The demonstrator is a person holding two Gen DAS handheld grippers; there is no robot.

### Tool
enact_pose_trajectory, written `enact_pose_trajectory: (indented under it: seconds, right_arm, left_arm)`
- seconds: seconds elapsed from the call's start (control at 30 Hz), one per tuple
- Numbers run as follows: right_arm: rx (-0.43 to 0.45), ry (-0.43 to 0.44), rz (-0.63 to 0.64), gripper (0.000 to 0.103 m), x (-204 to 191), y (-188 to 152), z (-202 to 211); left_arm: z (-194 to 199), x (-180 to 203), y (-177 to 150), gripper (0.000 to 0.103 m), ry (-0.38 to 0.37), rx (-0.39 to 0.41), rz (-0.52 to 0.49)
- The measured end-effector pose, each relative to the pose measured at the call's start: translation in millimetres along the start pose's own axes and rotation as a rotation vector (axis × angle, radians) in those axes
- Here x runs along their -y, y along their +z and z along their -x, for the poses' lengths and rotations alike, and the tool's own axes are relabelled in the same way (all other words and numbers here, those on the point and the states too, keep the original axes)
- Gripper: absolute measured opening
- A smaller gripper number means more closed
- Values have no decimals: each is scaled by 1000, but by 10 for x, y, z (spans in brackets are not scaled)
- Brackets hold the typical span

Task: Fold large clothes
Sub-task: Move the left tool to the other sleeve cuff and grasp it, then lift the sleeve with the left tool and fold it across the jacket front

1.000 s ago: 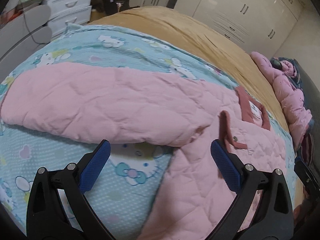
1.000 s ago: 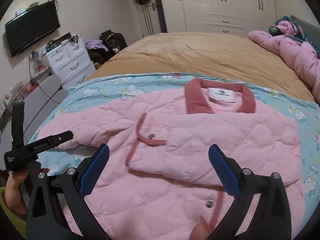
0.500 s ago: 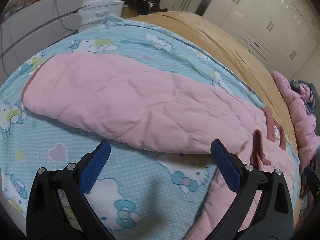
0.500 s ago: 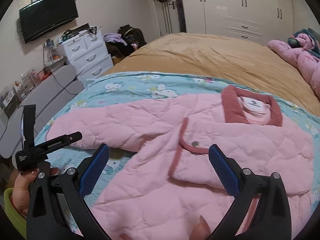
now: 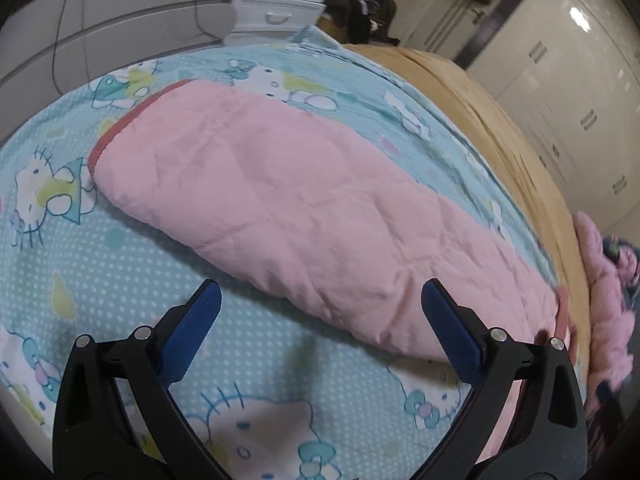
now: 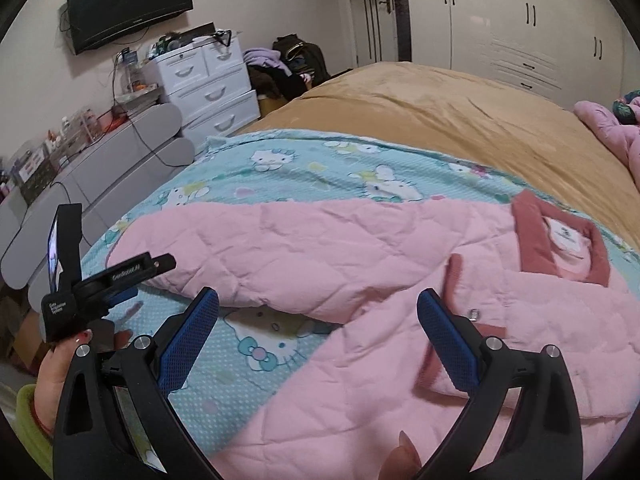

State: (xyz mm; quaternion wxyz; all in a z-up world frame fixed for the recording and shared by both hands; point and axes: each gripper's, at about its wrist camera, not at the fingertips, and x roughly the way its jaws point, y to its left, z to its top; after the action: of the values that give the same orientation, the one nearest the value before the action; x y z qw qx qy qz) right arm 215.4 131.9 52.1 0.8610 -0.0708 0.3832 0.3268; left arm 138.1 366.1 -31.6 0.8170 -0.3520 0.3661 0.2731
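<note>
Moved: left gripper [image 5: 320, 316] is swinging leftward along the sleeve [image 5: 304, 216] toward its cuff [image 5: 120, 128].
Grippers: both are hanging wide open, empty; right gripper [image 6: 318, 320] hovering over the jacket [image 6: 400, 280].
Location: jacket is lying flat on the bed [image 6: 312, 176].
Handling: soft, light, quilted; probably best pinching the cuff edge.

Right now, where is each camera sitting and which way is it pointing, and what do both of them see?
Left wrist: on the left gripper, low over the cartoon-print blanket, facing the outstretched pink sleeve; only its own open blue-padded fingers show.
Right wrist: on the right gripper, facing up the bed across the pink jacket toward the wardrobe; its open fingers, the left hand holding the left gripper, and a fingertip show.
Shared: sleeve, blanket, white drawers.
</note>
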Motion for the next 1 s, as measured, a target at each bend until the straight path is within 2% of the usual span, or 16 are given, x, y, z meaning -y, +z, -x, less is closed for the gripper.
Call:
enact_pose_trajectory:
  seconds: [0.07,0.3,0.47,0.53,0.57,0.6,0.67,0.73,0.77,1.0]
  right_arm:
    - [-5,6,0,99,-17,-15,-39]
    - [-15,5,-17,99,52,-82,-68]
    - [-6,-18,-31,99,171,-128,-13]
    - [-5,-30,-37,99,221,-160,2]
    - [-8,-36,-42,99,254,-178,6]
    - [-10,-42,-50,99,291,-196,15]
    - [-6,-46,-64,99,348,-220,46]
    - [0,-47,-81,99,421,-256,99]
    - [3,-48,-88,99,457,-273,130]
    - [25,-89,-129,99,751,-387,423]
  left_arm:
    - [-59,-74,47,94,14,2,33]
    - [-341,-395,197,94,-26,27,227]
    - [-395,-472,293,94,-58,80,237]
    - [-369,-523,301,80,-77,104,262]
    - [-356,-550,310,57,-76,112,268]
    - [-322,-583,322,40,-88,126,274]
    - [-264,-605,340,30,-123,144,277]
    - [-114,-533,373,22,-133,196,236]
    - [-27,-480,383,21,-141,225,212]
    - [754,-22,390,12,-290,405,80]
